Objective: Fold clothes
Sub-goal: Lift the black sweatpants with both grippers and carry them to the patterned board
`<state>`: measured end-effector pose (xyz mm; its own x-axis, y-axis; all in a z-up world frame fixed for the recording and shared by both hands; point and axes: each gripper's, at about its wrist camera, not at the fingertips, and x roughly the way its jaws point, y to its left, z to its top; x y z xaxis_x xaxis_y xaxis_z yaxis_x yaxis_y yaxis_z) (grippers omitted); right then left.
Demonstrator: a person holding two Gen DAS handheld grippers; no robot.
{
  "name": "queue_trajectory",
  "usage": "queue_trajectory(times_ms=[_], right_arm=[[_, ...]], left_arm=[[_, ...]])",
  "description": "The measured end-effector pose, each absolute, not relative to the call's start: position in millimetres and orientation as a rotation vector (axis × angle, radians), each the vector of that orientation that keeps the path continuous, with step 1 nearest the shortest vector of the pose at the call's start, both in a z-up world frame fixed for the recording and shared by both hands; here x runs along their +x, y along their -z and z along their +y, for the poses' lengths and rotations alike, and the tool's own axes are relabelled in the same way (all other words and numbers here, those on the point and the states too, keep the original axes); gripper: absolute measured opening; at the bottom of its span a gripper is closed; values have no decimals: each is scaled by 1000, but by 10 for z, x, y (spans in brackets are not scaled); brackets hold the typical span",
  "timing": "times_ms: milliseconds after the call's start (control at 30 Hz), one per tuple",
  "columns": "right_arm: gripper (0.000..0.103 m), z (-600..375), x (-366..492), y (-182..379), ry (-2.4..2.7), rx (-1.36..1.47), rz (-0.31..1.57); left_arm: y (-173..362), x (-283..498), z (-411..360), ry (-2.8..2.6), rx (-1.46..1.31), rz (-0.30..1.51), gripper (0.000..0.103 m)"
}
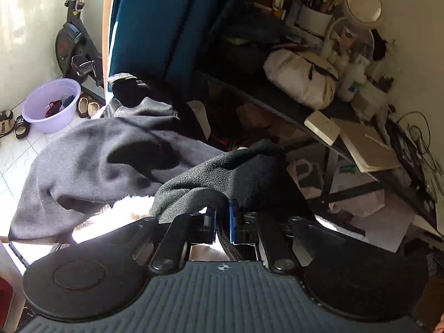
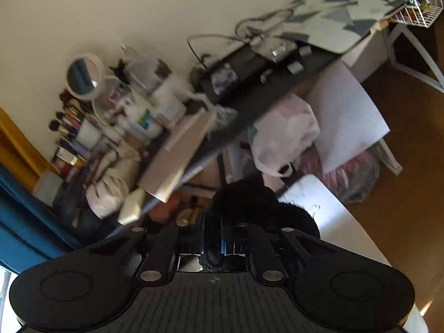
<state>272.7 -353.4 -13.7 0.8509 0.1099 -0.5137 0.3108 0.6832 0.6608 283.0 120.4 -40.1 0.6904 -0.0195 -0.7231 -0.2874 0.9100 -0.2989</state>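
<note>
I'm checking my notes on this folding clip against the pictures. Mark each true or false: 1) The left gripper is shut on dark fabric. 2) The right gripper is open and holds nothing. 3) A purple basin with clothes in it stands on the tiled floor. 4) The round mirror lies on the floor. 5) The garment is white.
1) The left gripper is shut on dark fabric. True: the black garment is pinched between its fingers.
2) False. The right gripper is shut on the black garment.
3) True. The purple basin stands on the tiles with clothes inside.
4) False. The round mirror stands on the cluttered desk.
5) False. It is black.
</note>
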Motion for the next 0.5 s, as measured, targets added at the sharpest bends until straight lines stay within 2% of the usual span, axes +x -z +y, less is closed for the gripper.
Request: queue_trajectory(times_ms=[267,400,500], right_arm=[[9,-3029,2519,-1243,-86,747,314],[9,-2677,2427,-1577,-139,708,285],[9,-2508,2269,-1573,-133,680,311]], left_arm=[[-85,2248,2227,-254,-526,646,8],[-234,1855,2653,-323,-508,574,8],[-282,1625,2821,-338,-495,550,8]])
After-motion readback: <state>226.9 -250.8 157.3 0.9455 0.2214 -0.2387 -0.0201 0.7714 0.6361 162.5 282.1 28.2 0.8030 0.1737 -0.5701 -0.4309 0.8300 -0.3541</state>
